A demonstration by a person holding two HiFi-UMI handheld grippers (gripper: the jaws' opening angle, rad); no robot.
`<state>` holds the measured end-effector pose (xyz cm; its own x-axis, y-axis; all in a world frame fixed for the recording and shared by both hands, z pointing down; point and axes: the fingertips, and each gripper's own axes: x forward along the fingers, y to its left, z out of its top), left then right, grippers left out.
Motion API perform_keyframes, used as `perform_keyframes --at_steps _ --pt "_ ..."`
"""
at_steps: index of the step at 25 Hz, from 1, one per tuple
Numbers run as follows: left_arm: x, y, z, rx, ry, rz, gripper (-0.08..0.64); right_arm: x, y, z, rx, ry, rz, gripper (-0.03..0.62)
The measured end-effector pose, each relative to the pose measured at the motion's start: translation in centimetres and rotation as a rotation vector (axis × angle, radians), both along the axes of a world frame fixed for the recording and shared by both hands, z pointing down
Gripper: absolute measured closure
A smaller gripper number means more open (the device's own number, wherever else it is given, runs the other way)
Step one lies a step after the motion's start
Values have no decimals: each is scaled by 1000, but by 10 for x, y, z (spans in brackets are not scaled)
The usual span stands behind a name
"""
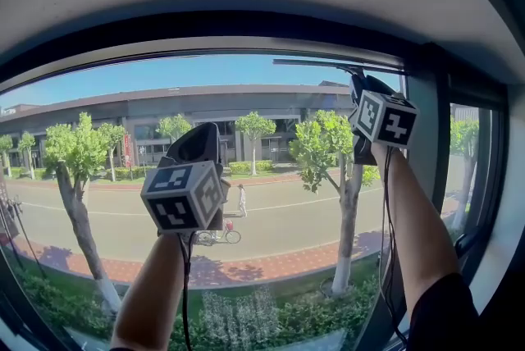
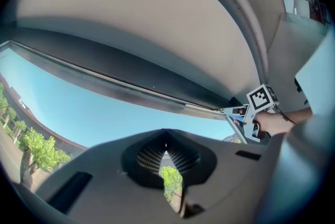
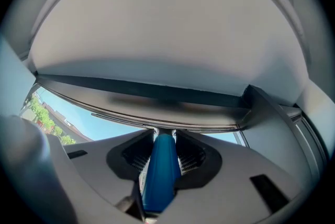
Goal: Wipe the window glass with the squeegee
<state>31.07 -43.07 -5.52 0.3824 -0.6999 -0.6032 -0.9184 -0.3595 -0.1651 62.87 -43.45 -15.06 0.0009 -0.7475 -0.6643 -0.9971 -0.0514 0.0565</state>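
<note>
Squeegee (image 1: pixel 320 63): head view shows blade only; handle hidden behind right gripper (image 1: pixel 361 87). Right gripper view: handle's lower end cut off by bottom edge; blade blurred against window frame (image 3: pixel 157 93). Left gripper (image 1: pixel 199 140): jaws hidden behind own body in head view. Left forearm (image 1: pixel 152 292), right forearm (image 1: pixel 414 218): cut off by bottom edge. Street figures (image 1: pixel 241 199): too small to tell.

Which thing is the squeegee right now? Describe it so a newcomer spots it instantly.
Start at the big window glass and follow its dark upper frame rightward. The squeegee is the thin dark bar just under that frame, its blue handle clamped in the right gripper; the left gripper, lower down, is shut and empty.
</note>
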Motion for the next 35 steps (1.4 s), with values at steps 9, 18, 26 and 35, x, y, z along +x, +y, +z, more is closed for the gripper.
perform_keyframes --at_steps 9,18,26,35 --pt "-3 1 3 11 -14 -27 558 1 -2 -1 7 -17 -8 460" --pt "1 -2 10 -1 -22 -35 558 0 -2 10 -8 2 -3 462" --pt "5 -3 21 -28 -25 -19 558 0 -1 25 -26 11 -4 462" --pt "3 -8 30 -63 -2 -13 558 2 -6 51 -62 11 -4 462"
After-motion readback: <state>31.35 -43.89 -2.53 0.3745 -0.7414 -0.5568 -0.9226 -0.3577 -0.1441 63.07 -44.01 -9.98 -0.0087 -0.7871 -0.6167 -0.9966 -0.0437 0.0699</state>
